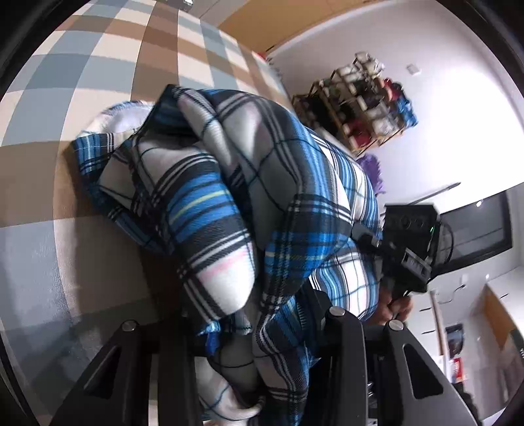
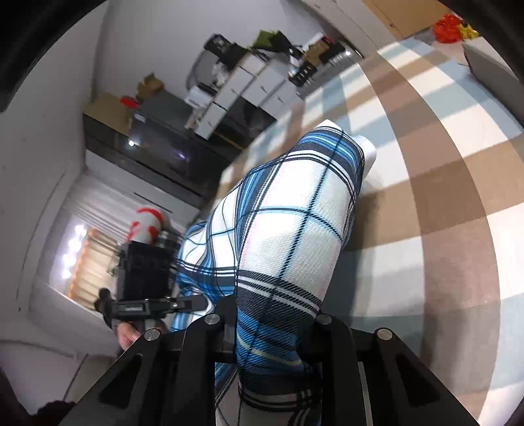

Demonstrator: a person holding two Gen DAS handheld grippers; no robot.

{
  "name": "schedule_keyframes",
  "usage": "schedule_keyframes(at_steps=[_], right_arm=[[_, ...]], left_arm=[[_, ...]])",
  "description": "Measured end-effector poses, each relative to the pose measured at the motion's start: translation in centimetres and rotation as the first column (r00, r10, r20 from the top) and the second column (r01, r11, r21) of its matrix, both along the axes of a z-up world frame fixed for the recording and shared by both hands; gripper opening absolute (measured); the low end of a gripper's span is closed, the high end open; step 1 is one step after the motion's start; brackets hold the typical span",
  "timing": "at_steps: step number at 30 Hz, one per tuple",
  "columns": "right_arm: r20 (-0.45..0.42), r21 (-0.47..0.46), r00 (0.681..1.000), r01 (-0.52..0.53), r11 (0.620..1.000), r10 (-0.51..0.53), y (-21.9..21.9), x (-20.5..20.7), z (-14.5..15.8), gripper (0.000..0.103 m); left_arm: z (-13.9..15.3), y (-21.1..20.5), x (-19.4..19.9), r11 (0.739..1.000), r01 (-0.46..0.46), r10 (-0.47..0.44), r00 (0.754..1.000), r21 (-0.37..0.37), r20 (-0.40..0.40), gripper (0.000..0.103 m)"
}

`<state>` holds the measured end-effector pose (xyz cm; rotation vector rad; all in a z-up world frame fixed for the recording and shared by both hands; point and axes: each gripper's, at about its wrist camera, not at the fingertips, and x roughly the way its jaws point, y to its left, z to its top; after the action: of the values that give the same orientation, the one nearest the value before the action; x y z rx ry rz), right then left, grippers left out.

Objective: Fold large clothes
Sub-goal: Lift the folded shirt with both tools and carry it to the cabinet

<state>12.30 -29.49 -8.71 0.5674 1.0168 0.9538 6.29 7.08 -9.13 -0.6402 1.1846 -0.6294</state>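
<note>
A large plaid garment (image 1: 229,183) in blue, white and black hangs bunched over the checked surface. In the left wrist view its folds run down between the fingers of my left gripper (image 1: 255,314), which is shut on the cloth. In the right wrist view a thick roll of the same garment (image 2: 288,229) passes between the fingers of my right gripper (image 2: 268,319), also shut on it. The right tool's black body (image 1: 409,236) shows beside the cloth with a hand (image 1: 396,308) under it. The left tool's body (image 2: 144,278) shows at the garment's left edge.
A checked cover (image 1: 98,82) in beige, brown and grey-blue lies under the garment. A wooden shelf (image 1: 360,101) with small items stands at the wall. A dark screen (image 2: 157,144) and white cabinets (image 2: 249,85) line the far side. Red items (image 2: 448,23) lie at the far corner.
</note>
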Motion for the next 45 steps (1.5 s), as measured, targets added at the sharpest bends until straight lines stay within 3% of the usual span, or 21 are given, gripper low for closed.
schedule_keyframes(at_steps=[8, 13, 20, 23, 26, 30, 32, 35, 36, 37, 38, 39, 41, 43, 45], right_arm=[[0.094, 0.06, 0.996, -0.012, 0.998, 0.006, 2.0, -0.8, 6.7, 0.021], [0.175, 0.083, 0.983, -0.077, 0.994, 0.061, 7.0, -1.1, 14.6, 0.021], [0.215, 0.137, 0.959, -0.215, 0.967, 0.183, 19.6, -1.5, 23.7, 0.021], [0.217, 0.152, 0.946, -0.277, 0.949, 0.242, 27.1, -2.1, 26.4, 0.021], [0.194, 0.162, 0.935, -0.331, 0.93, 0.298, 34.5, -2.7, 27.3, 0.021], [0.132, 0.147, 0.912, -0.405, 0.902, 0.388, 44.8, -4.4, 25.2, 0.022], [0.062, 0.119, 0.906, -0.424, 0.898, 0.42, 48.8, -5.0, 21.9, 0.022], [-0.039, 0.019, 0.896, -0.442, 0.897, 0.443, 52.7, -5.1, 16.2, 0.025], [-0.06, 0.004, 0.894, -0.444, 0.896, 0.444, 53.2, -5.0, 14.6, 0.028], [-0.078, 0.017, 0.887, -0.456, 0.89, 0.456, 53.3, -4.8, 13.7, 0.036], [-0.097, 0.033, 0.878, -0.468, 0.883, 0.469, 53.4, -4.5, 12.9, 0.039], [-0.087, 0.026, 0.875, -0.475, 0.879, 0.476, 53.3, -4.2, 12.8, 0.042], [-0.045, -0.032, 0.876, -0.482, 0.876, 0.48, 53.1, -4.2, 13.2, 0.05], [0.02, -0.108, 0.88, -0.469, 0.876, 0.474, 52.9, -4.9, 13.9, 0.072], [0.094, -0.191, 0.869, -0.463, 0.866, 0.485, 52.2, -5.6, 14.5, 0.074]], left_arm=[[6.2, 0.5, -0.5, 0.999, -0.038, 0.036, 0.996, 0.018, 0.081, 0.032], [13.5, 3.8, -2.0, 0.993, -0.11, 0.102, 0.983, 0.049, 0.15, 0.032], [24.8, 12.6, -5.1, 0.961, -0.24, 0.205, 0.951, 0.135, 0.233, 0.032], [28.5, 18.0, -6.8, 0.926, -0.332, 0.284, 0.926, 0.18, 0.247, 0.032], [30.1, 23.5, -8.4, 0.882, -0.423, 0.364, 0.892, 0.207, 0.269, 0.032], [27.3, 30.4, -9.8, 0.817, -0.512, 0.463, 0.857, 0.265, 0.229, 0.032], [23.9, 32.7, -9.8, 0.808, -0.525, 0.493, 0.851, 0.268, 0.18, 0.032], [17.0, 35.2, -8.8, 0.811, -0.531, 0.528, 0.845, 0.245, 0.083, 0.034], [14.4, 36.3, -8.8, 0.821, -0.534, 0.538, 0.842, 0.202, 0.038, 0.04], [13.2, 36.7, -8.3, 0.869, -0.484, 0.483, 0.875, 0.104, 0.039, 0.042], [11.9, 37.1, -8.2, 0.873, -0.486, 0.485, 0.874, 0.03, 0.029, 0.049], [11.1, 37.4, -8.3, 0.879, -0.476, 0.476, 0.879, -0.016, 0.034, 0.056], [10.9, 37.4, -8.3, 0.882, -0.47, 0.472, 0.88, -0.038, 0.061, 0.059], [11.3, 37.6, -8.4, 0.878, -0.479, 0.478, 0.874, -0.016, 0.085, 0.06], [11.7, 37.9, -8.8, 0.866, -0.5, 0.497, 0.863, 0.019, 0.091, 0.06]])
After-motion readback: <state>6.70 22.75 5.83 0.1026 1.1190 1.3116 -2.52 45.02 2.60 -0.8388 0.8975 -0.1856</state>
